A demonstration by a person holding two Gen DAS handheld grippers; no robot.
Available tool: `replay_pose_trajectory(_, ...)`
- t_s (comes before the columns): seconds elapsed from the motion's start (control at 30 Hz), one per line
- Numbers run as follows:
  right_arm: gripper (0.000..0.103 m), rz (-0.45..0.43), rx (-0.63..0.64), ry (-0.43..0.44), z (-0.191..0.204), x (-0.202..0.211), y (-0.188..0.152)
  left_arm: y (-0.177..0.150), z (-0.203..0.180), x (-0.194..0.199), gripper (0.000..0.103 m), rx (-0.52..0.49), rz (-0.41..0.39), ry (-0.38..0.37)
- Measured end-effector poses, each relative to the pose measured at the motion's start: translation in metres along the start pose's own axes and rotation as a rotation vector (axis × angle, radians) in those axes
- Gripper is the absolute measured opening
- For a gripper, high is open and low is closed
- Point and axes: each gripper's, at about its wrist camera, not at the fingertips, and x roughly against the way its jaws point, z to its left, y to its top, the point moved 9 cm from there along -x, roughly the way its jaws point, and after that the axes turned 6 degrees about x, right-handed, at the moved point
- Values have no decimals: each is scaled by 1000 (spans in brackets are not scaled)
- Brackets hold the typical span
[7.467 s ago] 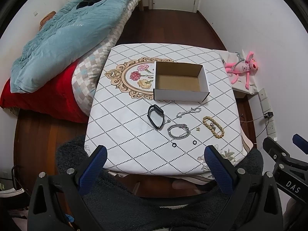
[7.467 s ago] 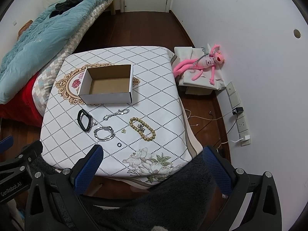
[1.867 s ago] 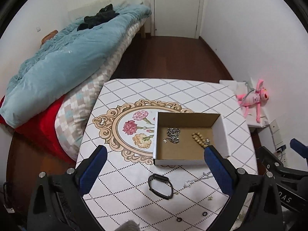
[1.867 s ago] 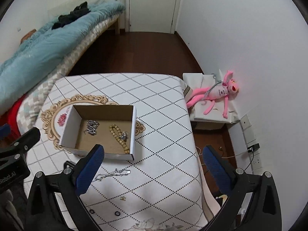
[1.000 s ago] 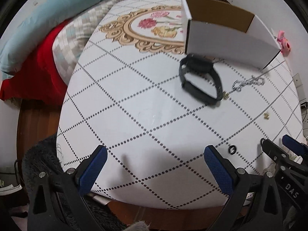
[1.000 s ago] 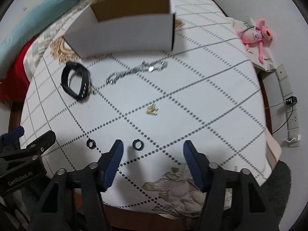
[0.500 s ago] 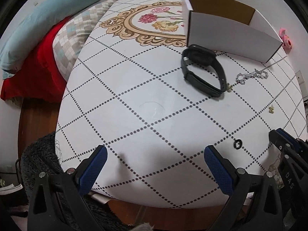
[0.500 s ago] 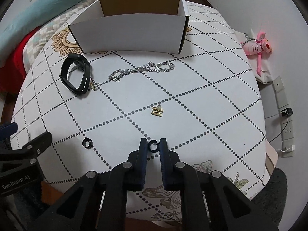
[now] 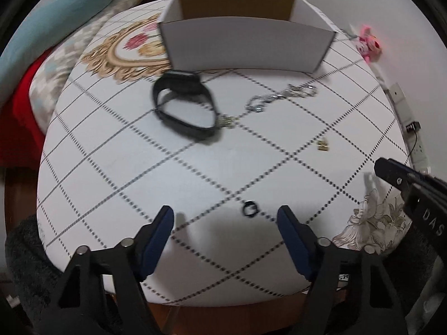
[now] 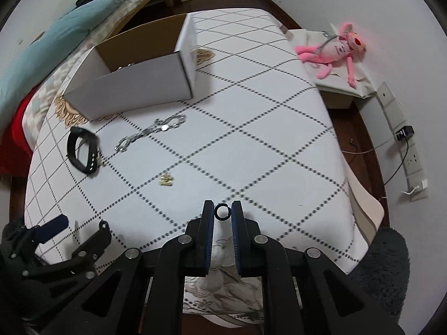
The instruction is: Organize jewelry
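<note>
My right gripper is shut on a small black ring, held a little above the table. My left gripper is open, half closed, low over the table, with a second black ring lying between its fingertips. A black wristband, a silver chain and a small gold earring pair lie on the tablecloth. The white cardboard box stands behind them with some jewelry inside.
The table has a white diamond-pattern cloth with its front edge just below my grippers. A bed with a blue quilt is at the left. A pink plush toy lies on a low stand at the right, near wall sockets.
My right gripper has lifted the black ring off the table and swung right. My left gripper has moved over the second ring and narrowed around it.
</note>
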Motion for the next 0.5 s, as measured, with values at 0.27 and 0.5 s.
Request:
replay_pose_trajectory(0.27, 13, -1, -33, 7, -10, 0, -1, -1, -11, -4, 23, -51, -6, -6)
replay_pose_trajectory(0.5, 13, -6, -28, 7, -11, 2, 0, 4, -12, -5, 10, -61, -27, -23)
